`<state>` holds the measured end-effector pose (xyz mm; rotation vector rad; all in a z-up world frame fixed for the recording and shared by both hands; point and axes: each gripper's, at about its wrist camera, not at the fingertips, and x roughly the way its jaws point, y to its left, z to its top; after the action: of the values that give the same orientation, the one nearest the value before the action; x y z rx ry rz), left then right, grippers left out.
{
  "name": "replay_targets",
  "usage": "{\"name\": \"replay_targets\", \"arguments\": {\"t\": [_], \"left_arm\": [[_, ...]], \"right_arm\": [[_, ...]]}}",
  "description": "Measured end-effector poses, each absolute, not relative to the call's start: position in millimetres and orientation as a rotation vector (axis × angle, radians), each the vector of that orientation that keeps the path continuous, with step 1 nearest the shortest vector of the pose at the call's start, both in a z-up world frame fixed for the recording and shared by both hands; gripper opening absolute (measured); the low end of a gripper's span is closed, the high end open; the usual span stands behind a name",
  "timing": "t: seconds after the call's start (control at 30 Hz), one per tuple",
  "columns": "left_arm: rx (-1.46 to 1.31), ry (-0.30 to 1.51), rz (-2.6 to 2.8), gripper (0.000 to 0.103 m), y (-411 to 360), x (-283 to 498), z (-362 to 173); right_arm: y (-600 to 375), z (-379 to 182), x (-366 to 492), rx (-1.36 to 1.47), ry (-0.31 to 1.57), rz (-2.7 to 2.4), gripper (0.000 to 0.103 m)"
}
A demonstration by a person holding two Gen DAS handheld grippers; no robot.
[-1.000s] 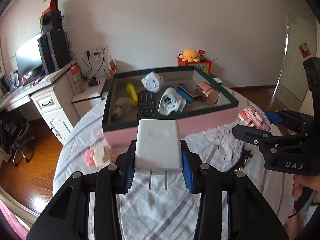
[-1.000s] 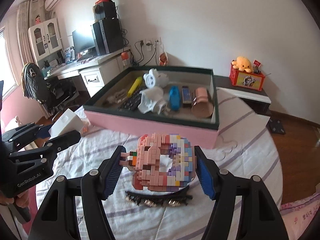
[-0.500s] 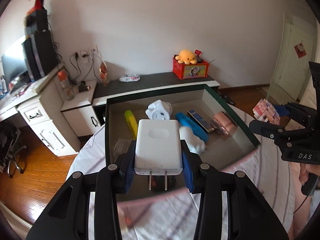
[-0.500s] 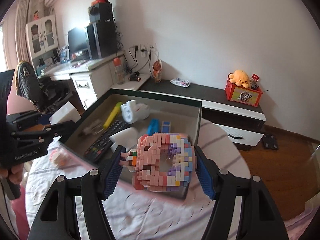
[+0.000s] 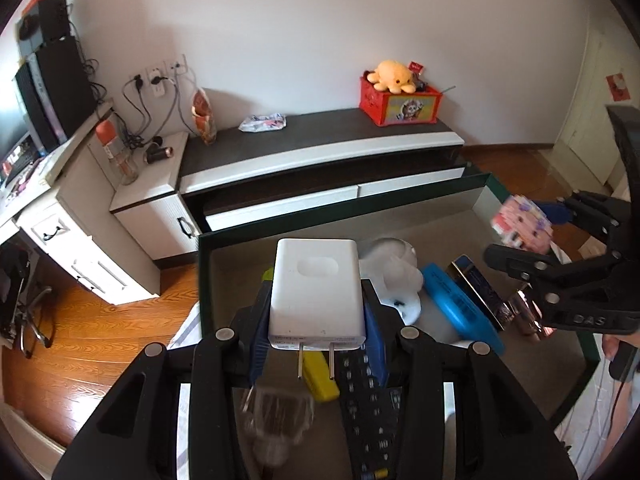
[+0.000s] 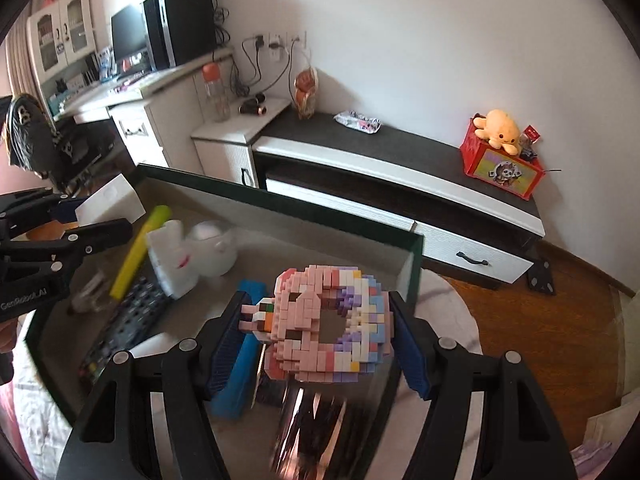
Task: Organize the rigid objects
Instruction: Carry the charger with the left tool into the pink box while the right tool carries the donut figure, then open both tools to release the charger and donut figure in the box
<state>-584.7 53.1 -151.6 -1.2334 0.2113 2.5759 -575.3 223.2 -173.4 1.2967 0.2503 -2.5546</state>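
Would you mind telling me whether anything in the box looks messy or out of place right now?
Things in the box lie jumbled rather than sorted: the yellow marker rests slantwise against the remote, and white pieces are heaped together. Nothing looks spilled or broken.

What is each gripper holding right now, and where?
Left gripper: white charger, clamped by its long sides. Right gripper: pink brick donut, clamped across its outer edges.

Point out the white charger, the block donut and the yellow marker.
white charger (image 5: 316, 292), left wrist view, middle of its top face.
block donut (image 6: 328, 324), right wrist view, pink ring left of the hole.
yellow marker (image 6: 138, 254), right wrist view, mid-barrel.
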Motion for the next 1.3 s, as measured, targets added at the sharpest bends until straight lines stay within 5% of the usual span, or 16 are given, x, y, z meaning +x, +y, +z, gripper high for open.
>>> {"name": "replay_targets", "arguments": {"t": [0.43, 0.73, 1.3], "left_arm": [[-1.247, 0.222, 2.552, 0.042, 62.0, -596.8, -167.0], [-1.221, 0.227, 2.587, 0.077, 60.9, -584.0, -155.7], [-0.945, 0.248, 2.734, 0.100, 25.6, -413.7, -94.2]], "right_arm": [[206.4, -184.8, -596.8, 1.376, 0.447, -2.552, 0.069], [207.5, -176.9, -583.8, 1.351, 0.437, -2.584, 0.074], [206.4, -115.7, -412.5, 1.086, 0.274, -2.692, 0.083]]}}
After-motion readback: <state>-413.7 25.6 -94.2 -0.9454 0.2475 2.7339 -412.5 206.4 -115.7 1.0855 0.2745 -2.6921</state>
